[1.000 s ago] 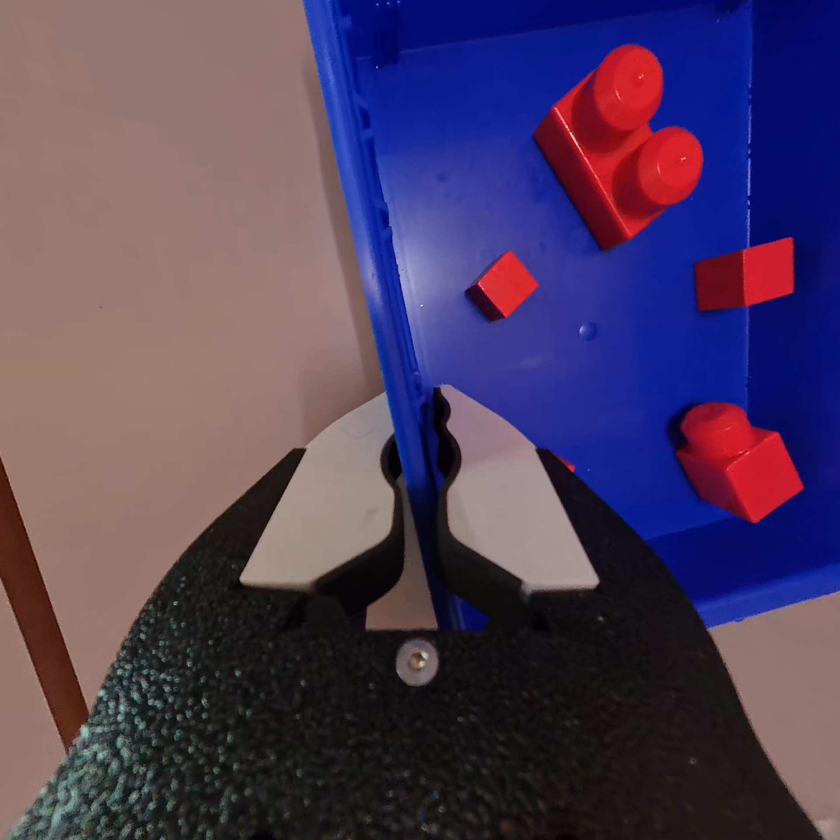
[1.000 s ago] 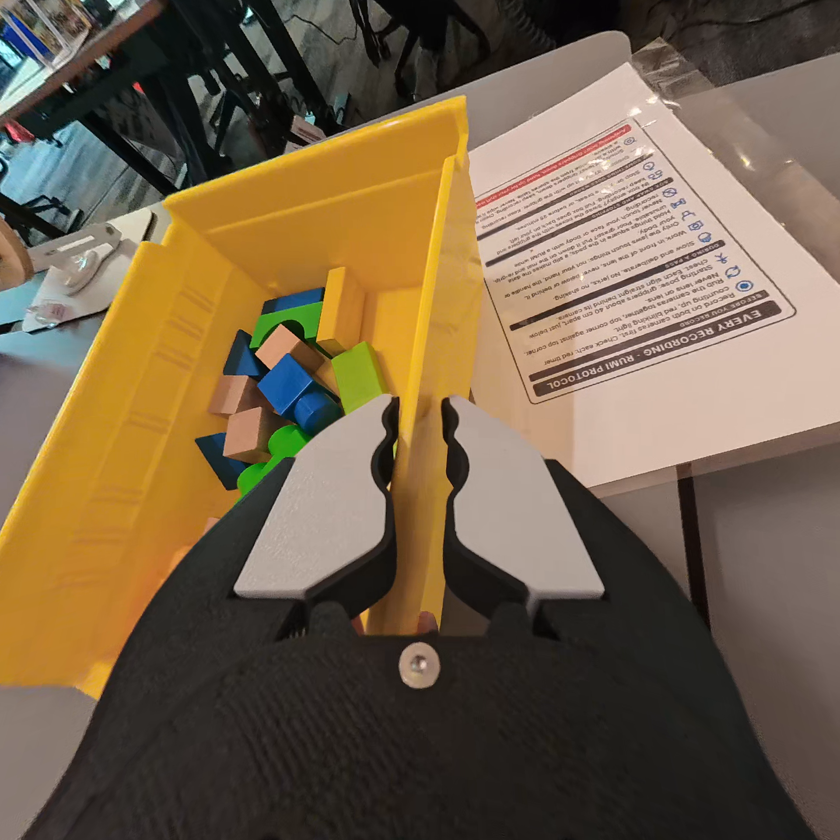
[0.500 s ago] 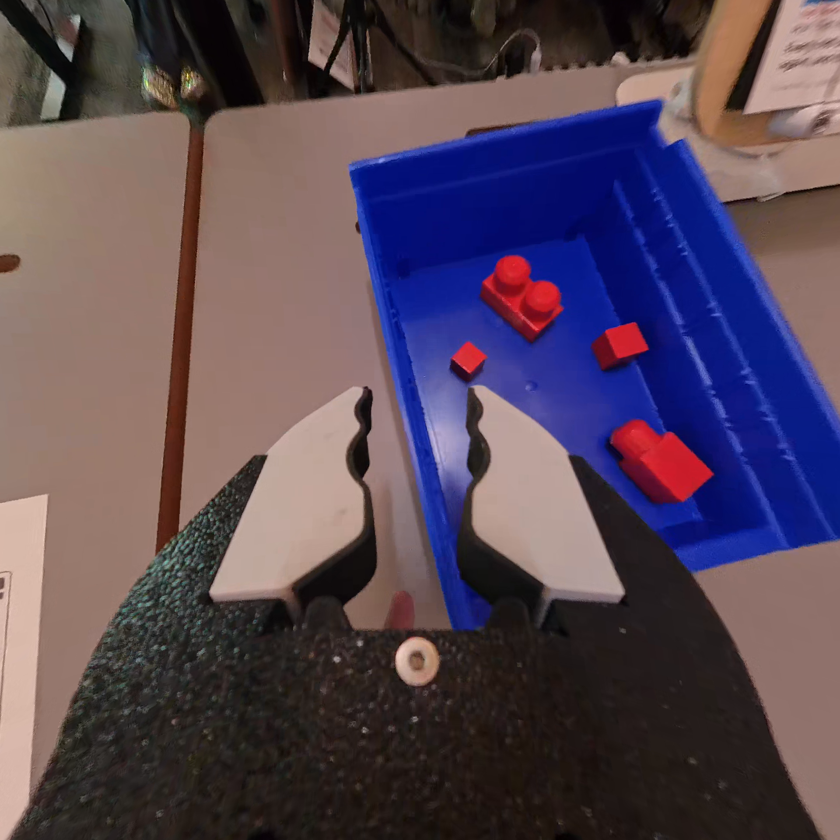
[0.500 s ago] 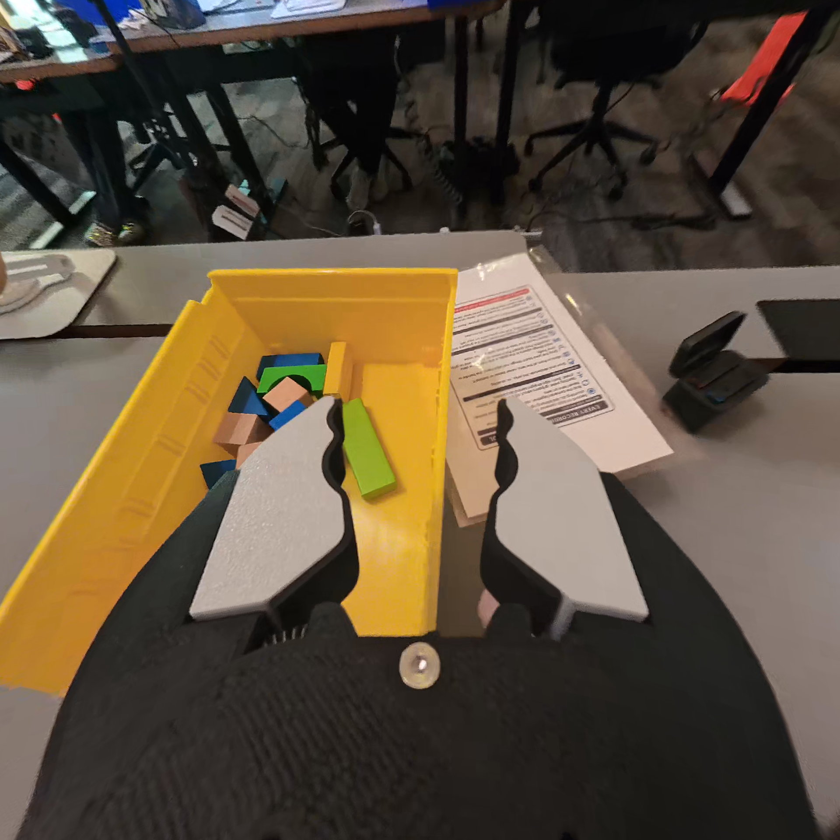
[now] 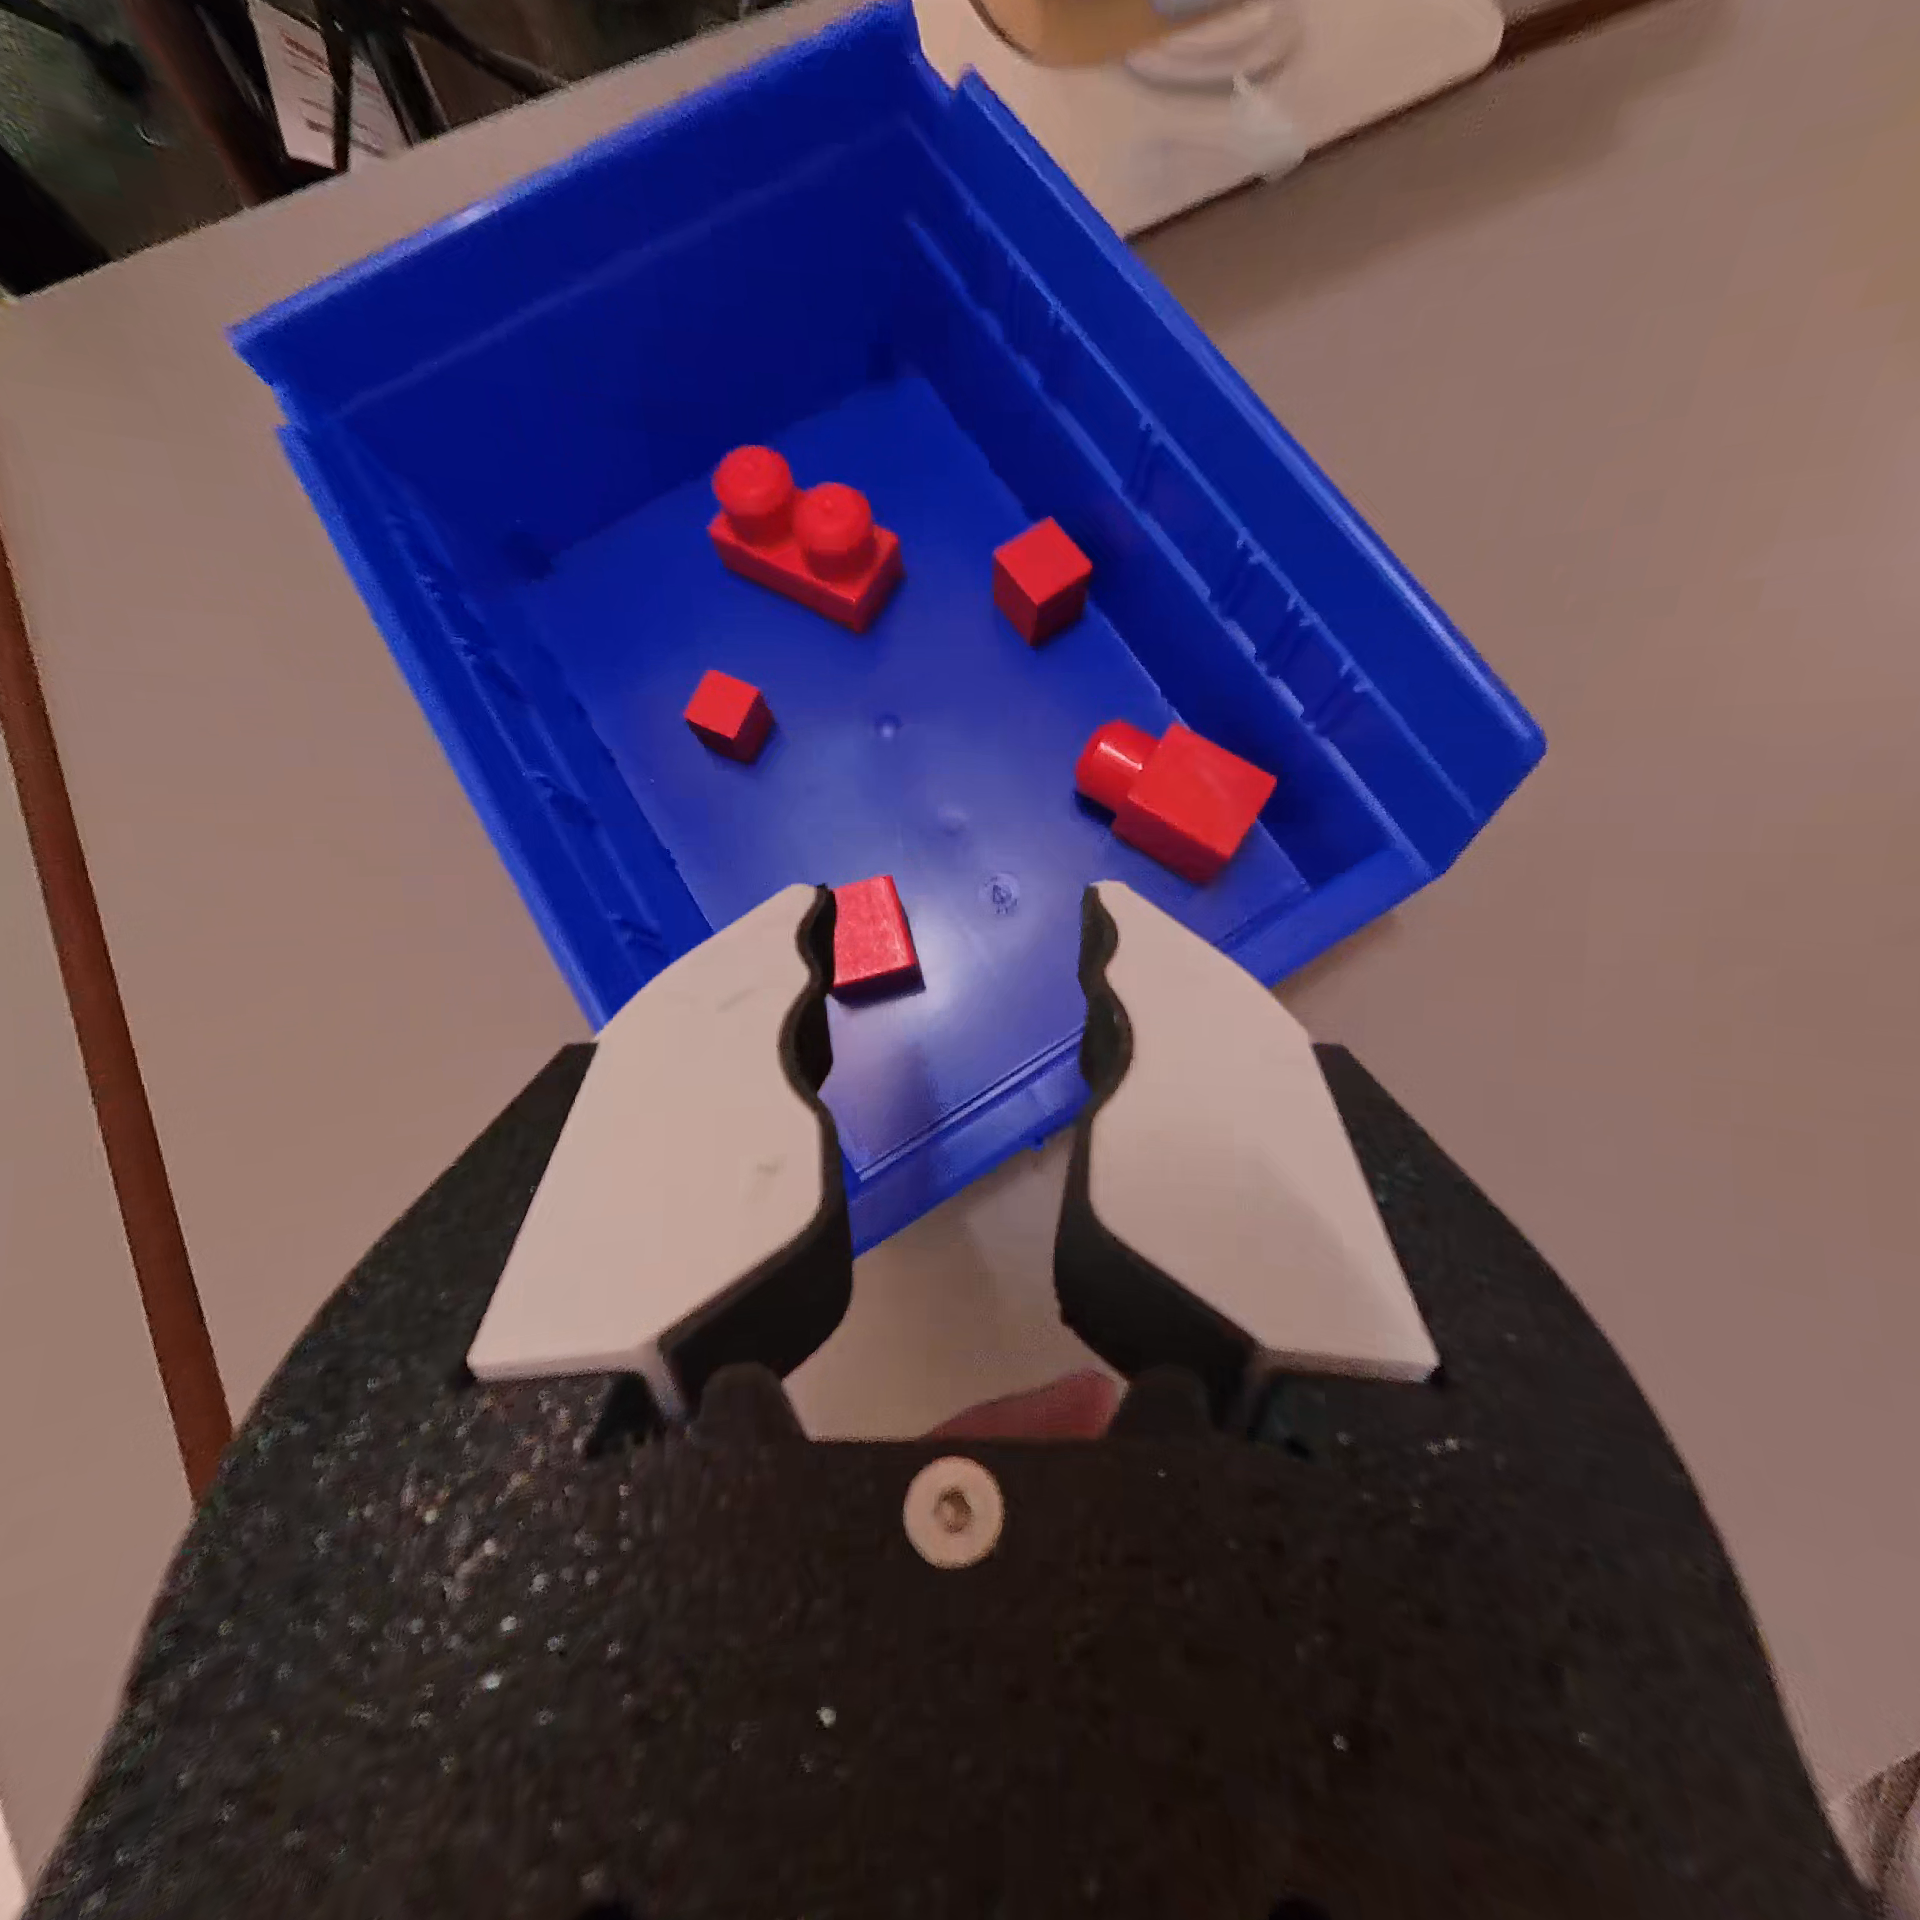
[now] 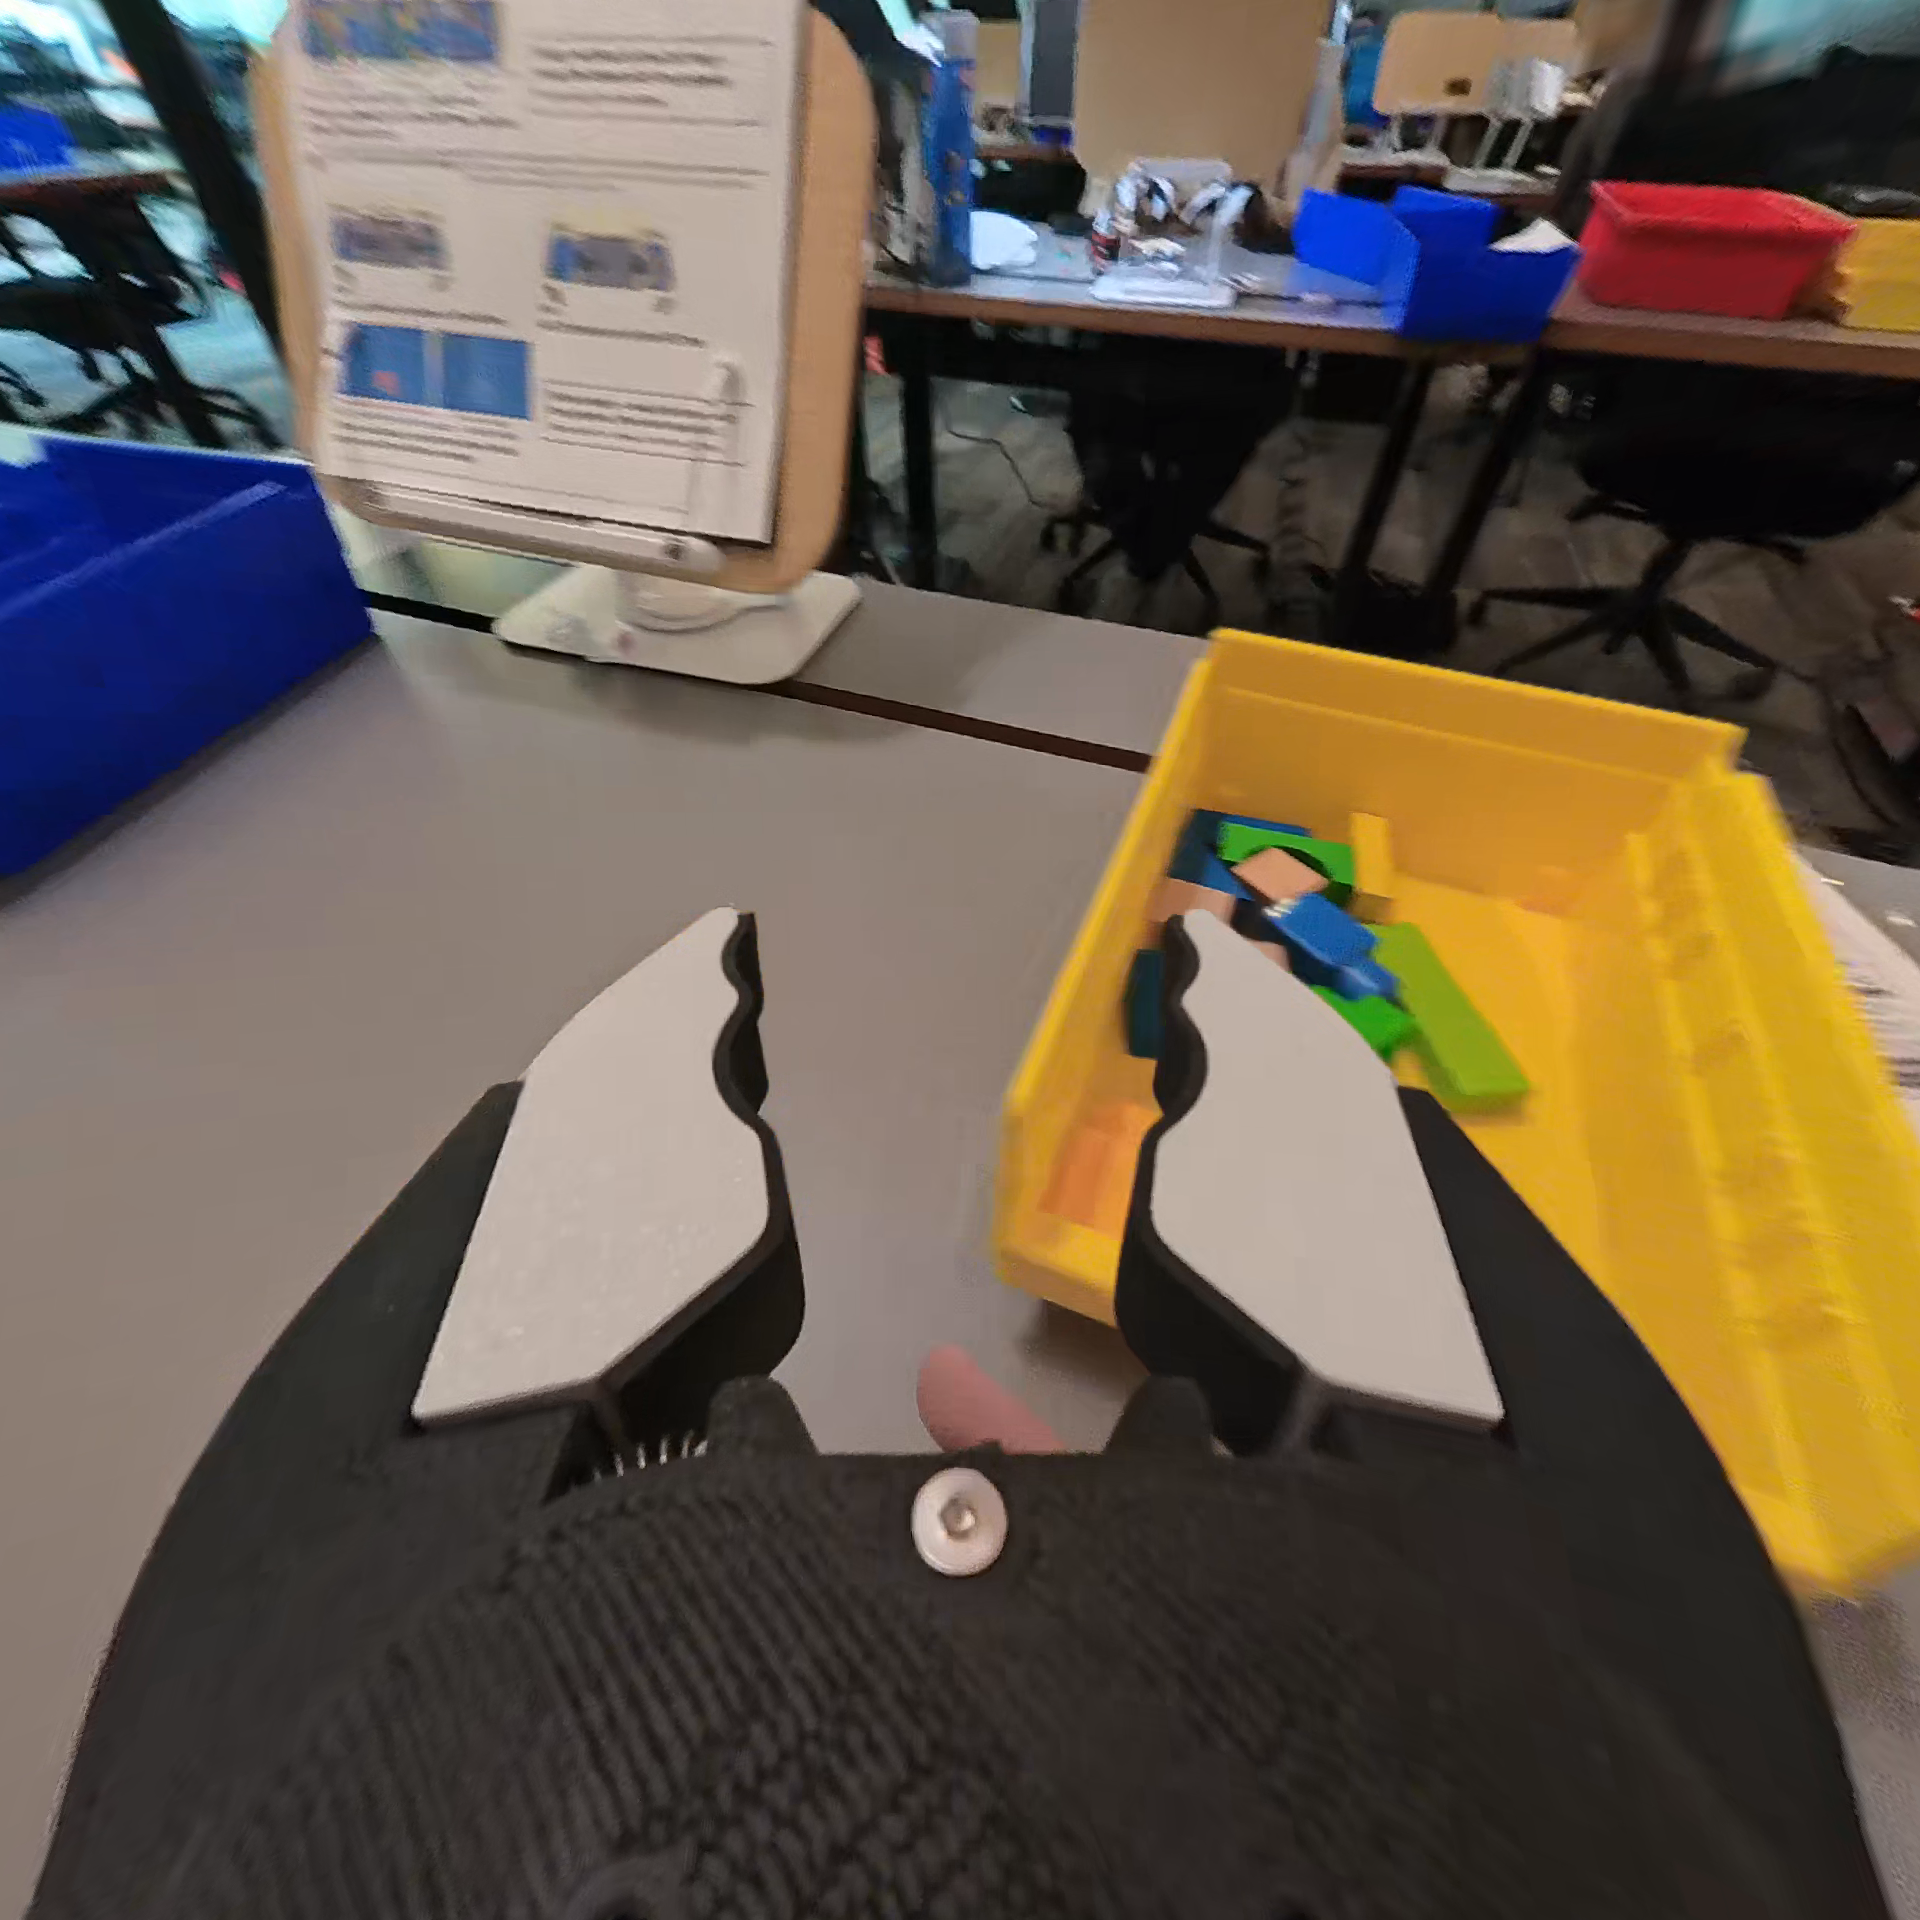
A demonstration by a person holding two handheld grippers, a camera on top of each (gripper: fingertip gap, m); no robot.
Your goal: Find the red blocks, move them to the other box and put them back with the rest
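We log both tongs released from the bin walls they gripped a second ago: left gripper point(image 5: 951, 940) gapes above the blue box point(image 5: 582, 281) holding five red blocks point(image 5: 873, 935); right gripper point(image 6: 961, 971) gapes, empty, beside the yellow box point(image 6: 1704, 1195). Returning reds comes next.

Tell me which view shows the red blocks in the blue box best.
The left wrist view: it looks down into the blue box, showing all five red blocks, such as the two-stud brick and the flat block. The right wrist view catches only the box's outer wall; no red blocks show.
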